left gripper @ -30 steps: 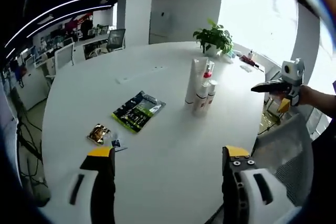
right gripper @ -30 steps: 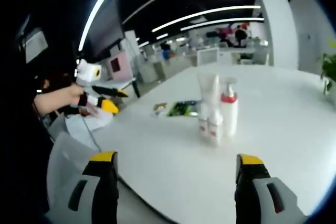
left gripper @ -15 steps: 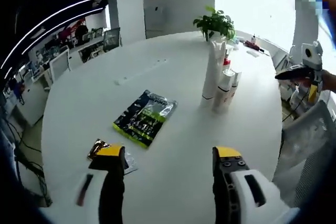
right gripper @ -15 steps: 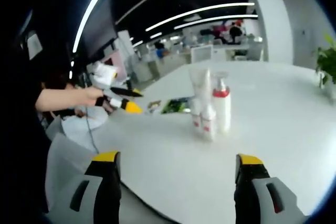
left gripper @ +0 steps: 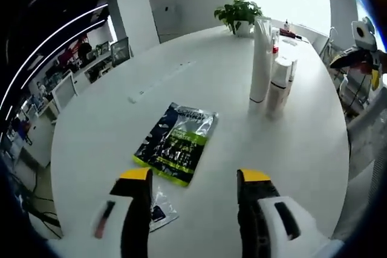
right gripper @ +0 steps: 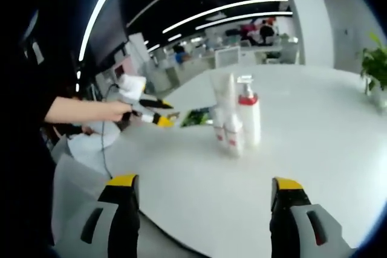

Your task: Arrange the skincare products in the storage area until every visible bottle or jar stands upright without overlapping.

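Four slim plastic bottles upright, glossy table.

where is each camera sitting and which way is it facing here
Left gripper view: rides the left gripper, above the round white table, looking down over a green packet toward the upright bottle cluster; its open jaws show.
Right gripper view: rides the right gripper at the table edge, looking across at the bottles; its open jaws and the person's forearm show.
Shared: table, bottles, packet, and each other's gripper.
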Motion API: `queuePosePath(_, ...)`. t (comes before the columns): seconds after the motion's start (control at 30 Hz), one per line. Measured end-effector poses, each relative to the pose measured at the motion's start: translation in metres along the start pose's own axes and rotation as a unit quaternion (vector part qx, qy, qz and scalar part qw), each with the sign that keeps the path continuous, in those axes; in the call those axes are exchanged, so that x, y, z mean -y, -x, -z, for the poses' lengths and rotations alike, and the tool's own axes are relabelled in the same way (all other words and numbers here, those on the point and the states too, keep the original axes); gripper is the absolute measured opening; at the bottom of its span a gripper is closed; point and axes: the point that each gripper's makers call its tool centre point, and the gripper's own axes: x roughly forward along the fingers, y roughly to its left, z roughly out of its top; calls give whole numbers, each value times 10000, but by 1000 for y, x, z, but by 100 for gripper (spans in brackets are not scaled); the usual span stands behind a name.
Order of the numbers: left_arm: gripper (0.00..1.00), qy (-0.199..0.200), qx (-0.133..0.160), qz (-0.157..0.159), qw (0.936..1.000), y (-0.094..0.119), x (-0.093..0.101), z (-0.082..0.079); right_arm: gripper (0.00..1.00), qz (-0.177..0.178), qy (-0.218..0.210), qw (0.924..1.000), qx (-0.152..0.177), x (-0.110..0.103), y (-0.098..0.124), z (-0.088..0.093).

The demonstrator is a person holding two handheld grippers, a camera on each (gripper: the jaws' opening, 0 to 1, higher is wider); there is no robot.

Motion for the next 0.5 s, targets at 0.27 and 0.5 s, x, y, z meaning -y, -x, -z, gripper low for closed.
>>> queuePosePath(0.27, 46, 364, -92, 39, 9993, -19, -4, 4, 91, 66, -95, 9999, -67, 4, -1, 6)
queuePosePath(0.5, 37, 109, -93, -225, 9996, -36, -15, 8, 91, 66, -172, 9998, -91, 6, -6, 8)
